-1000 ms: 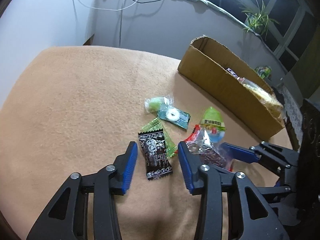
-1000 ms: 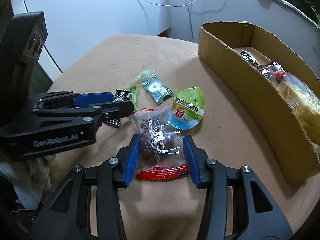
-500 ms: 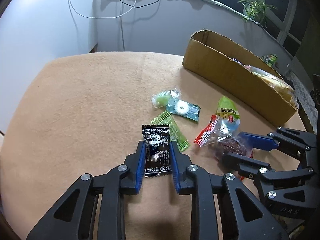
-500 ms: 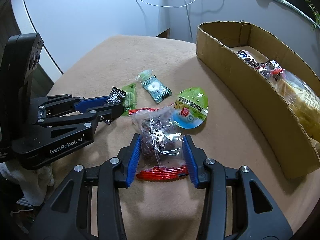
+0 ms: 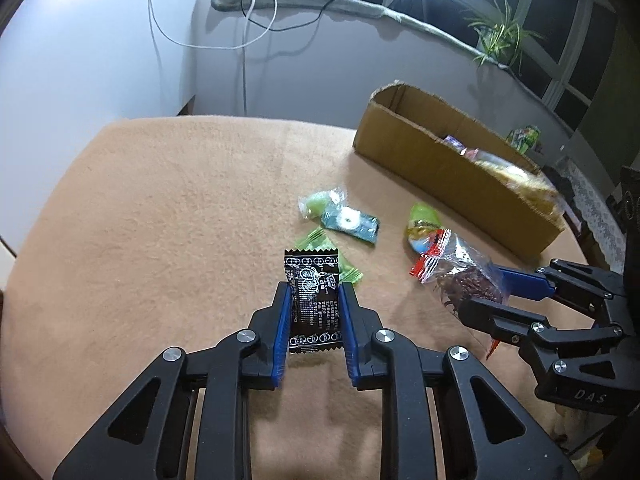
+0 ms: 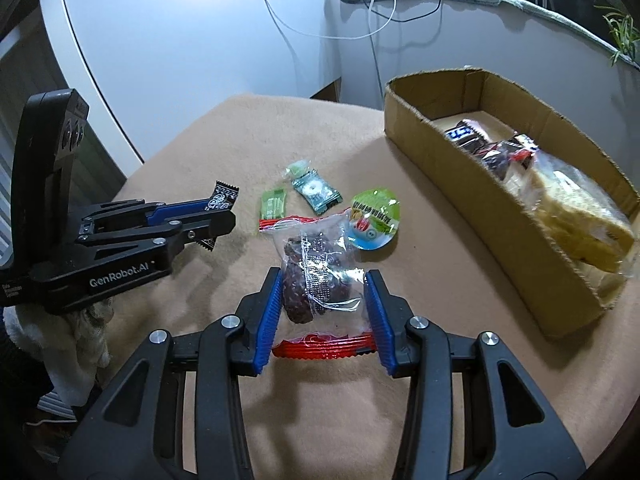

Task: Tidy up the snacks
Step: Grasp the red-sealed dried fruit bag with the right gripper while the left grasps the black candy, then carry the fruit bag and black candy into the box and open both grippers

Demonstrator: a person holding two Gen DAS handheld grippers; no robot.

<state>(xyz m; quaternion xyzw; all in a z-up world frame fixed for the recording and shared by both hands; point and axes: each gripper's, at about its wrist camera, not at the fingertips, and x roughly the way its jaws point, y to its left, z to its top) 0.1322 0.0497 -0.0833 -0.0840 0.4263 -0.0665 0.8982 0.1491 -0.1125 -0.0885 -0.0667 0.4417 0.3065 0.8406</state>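
Note:
My left gripper (image 5: 314, 296) is shut on a black candy packet (image 5: 314, 300) with white print, lifted just off the tan cloth; the same black candy packet (image 6: 222, 198) juts from the left gripper (image 6: 216, 216) in the right wrist view. My right gripper (image 6: 320, 284) is shut on a clear bag of dark dried fruit (image 6: 316, 276) with red sealed ends, also raised; that bag of dried fruit (image 5: 460, 276) shows at the right in the left wrist view. The cardboard box (image 6: 460, 184) stands at the right, with a bread bag (image 6: 576, 208) and dark wrapped bars inside.
On the cloth lie a green flat packet (image 6: 274, 202), a teal packet with a white ring (image 6: 316, 192), a pale green sweet (image 6: 296, 168) and a round green-lidded jelly cup (image 6: 374, 218). The table edge (image 6: 176, 136) curves at the left. A wall and cables are behind.
My left gripper closed on the black packet and lifted it off the cloth. My right gripper kept its hold on the dried fruit bag and rose with it.

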